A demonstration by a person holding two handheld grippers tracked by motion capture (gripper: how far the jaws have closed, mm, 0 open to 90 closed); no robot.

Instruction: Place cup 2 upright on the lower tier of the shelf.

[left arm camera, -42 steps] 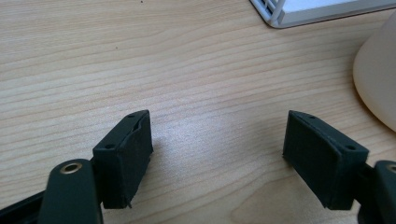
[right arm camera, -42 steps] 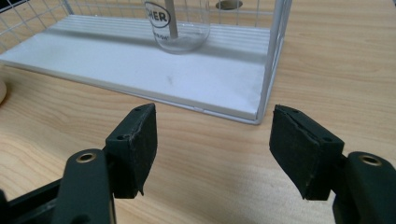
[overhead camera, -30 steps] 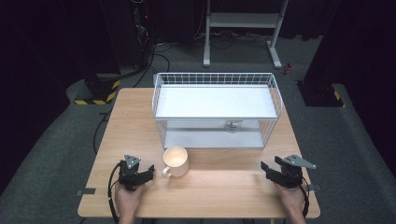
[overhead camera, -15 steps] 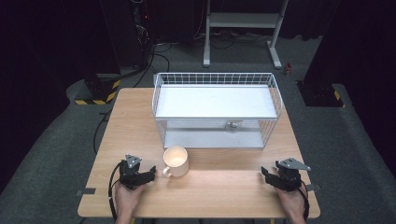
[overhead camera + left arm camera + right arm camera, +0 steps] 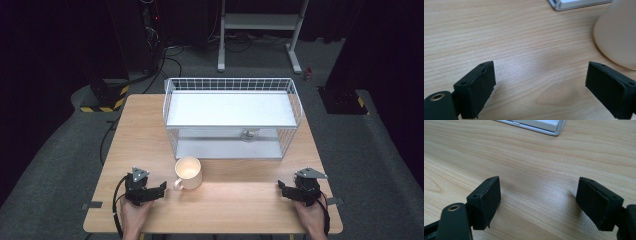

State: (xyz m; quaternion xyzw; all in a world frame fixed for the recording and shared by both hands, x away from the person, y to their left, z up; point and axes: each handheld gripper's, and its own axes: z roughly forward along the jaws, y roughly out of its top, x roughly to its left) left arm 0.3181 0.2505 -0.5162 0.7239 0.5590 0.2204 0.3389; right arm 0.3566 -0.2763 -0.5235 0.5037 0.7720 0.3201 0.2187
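Note:
A cream mug stands upright on the wooden table, its handle toward the near left. My left gripper rests low over the table just left of the mug, apart from it. In the left gripper view its jaws stand wide with only bare wood between them, and the mug's wall rises at the upper right. My right gripper sits near the front right corner. Its jaws are also wide over bare wood. Both pairs of jaws have just been opening, with nothing between them.
A white wire rack with an upper shelf and a lower tray takes up the far half of the table. A small metal piece hangs under its shelf. The rack's base corner lies ahead of the right gripper. Dark floor and cables surround the table.
The right gripper has dipped slightly toward the table's near edge. The left hand, the mug and the rack have stayed where they were.

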